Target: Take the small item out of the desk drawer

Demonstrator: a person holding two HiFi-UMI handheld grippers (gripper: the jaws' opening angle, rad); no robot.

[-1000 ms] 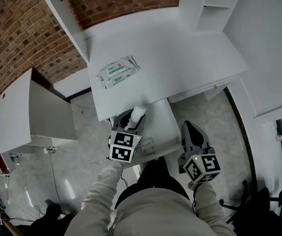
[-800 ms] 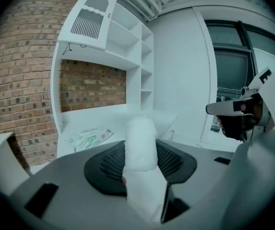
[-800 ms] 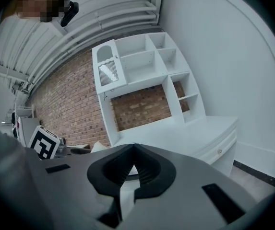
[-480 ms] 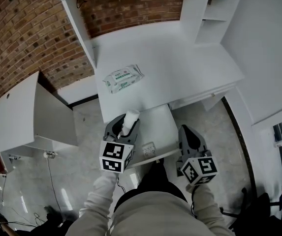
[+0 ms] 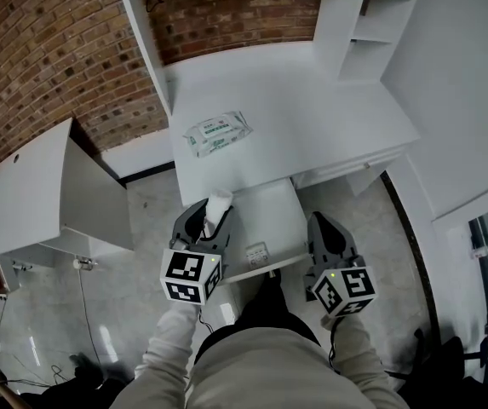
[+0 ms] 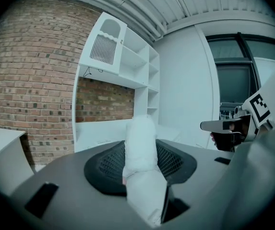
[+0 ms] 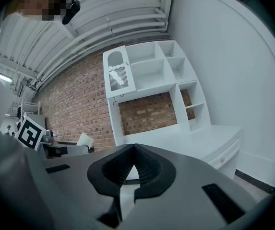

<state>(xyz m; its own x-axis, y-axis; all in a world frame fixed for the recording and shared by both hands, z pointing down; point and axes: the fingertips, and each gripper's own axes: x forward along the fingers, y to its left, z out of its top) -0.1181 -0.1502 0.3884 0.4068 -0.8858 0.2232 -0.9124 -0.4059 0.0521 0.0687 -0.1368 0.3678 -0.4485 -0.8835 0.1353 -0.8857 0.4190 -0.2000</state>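
My left gripper [image 5: 209,220] clamps the small white wrapped packet [image 6: 139,152]. Grip firm, lift it clear of the open white drawer [image 5: 271,218]. Right gripper [image 5: 327,233] pinched together, empty.

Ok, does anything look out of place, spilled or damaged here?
Nothing is spilled or damaged. The drawer stands pulled out under the desk. The left hand-held gripper holds a small white item at the drawer's left side. The wipes pack lies at a slant on the desk.
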